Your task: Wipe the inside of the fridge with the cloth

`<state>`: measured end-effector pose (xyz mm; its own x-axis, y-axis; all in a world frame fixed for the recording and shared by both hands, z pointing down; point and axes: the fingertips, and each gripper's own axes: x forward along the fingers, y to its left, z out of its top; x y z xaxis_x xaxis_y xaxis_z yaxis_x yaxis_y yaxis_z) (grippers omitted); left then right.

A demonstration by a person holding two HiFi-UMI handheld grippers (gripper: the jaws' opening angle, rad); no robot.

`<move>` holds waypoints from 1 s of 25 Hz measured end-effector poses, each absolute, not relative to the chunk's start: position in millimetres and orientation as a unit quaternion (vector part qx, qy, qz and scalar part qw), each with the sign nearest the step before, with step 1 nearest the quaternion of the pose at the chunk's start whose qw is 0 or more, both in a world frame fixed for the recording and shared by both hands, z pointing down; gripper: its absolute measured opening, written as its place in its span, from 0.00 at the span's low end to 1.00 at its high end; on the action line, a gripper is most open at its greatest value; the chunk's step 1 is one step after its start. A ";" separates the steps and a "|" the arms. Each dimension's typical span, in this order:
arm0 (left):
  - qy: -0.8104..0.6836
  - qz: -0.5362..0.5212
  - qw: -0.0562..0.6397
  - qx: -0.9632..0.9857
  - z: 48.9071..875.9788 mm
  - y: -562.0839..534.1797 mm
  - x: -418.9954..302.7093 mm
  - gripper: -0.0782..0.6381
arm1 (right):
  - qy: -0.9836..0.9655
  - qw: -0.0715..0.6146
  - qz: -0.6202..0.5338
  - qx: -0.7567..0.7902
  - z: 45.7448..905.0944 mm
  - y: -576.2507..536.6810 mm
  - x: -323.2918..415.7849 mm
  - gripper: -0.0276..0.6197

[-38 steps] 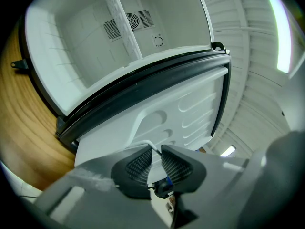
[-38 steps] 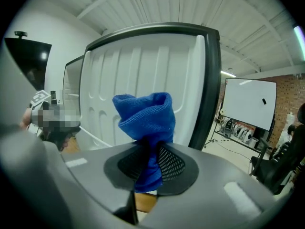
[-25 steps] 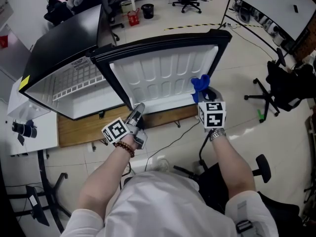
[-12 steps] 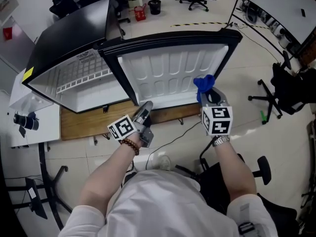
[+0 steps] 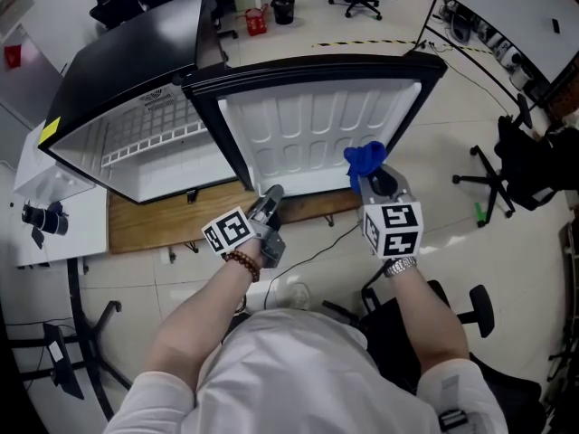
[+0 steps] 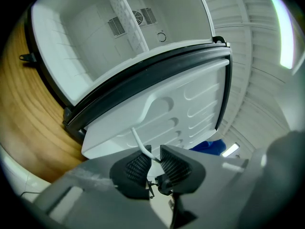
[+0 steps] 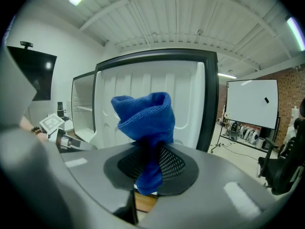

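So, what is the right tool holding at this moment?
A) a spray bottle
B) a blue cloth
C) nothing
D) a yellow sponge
B: in the right gripper view, the right tool is shut on the blue cloth, which stands up bunched from between its jaws.

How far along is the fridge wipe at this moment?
Done: the fridge door stands open, and the blue cloth is clamped in the right gripper. In hand: the left gripper sits by the door's lower edge, its fingers just opening. Left: all the wiping, since the cloth is outside the fridge compartment.
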<state>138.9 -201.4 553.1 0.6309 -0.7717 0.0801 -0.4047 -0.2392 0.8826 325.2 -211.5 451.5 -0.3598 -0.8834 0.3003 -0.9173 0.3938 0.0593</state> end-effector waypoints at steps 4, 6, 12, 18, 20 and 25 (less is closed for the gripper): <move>-0.391 -0.185 0.498 0.752 566.8 -200.0 138.7 0.18 | -0.844 0.142 0.060 0.513 449.8 -199.8 294.4 0.13; -0.395 -0.182 0.506 0.745 574.1 -201.4 138.1 0.17 | -0.855 0.147 0.064 0.494 455.6 -193.6 276.9 0.13; -0.422 -0.180 0.519 0.721 593.7 -213.9 134.8 0.18 | -0.871 0.172 0.078 0.453 483.6 -178.0 239.5 0.13; -0.447 -0.182 0.522 0.703 602.2 -224.9 133.5 0.22 | -0.875 0.180 0.091 0.441 497.4 -174.9 229.6 0.13; -0.447 -0.181 0.526 0.701 604.2 -224.2 135.7 0.25 | -0.875 0.180 0.094 0.440 498.5 -175.0 230.3 0.13; -0.443 -0.164 0.534 0.702 608.0 -218.3 140.1 0.30 | -0.876 0.178 0.097 0.437 495.1 -178.1 227.4 0.13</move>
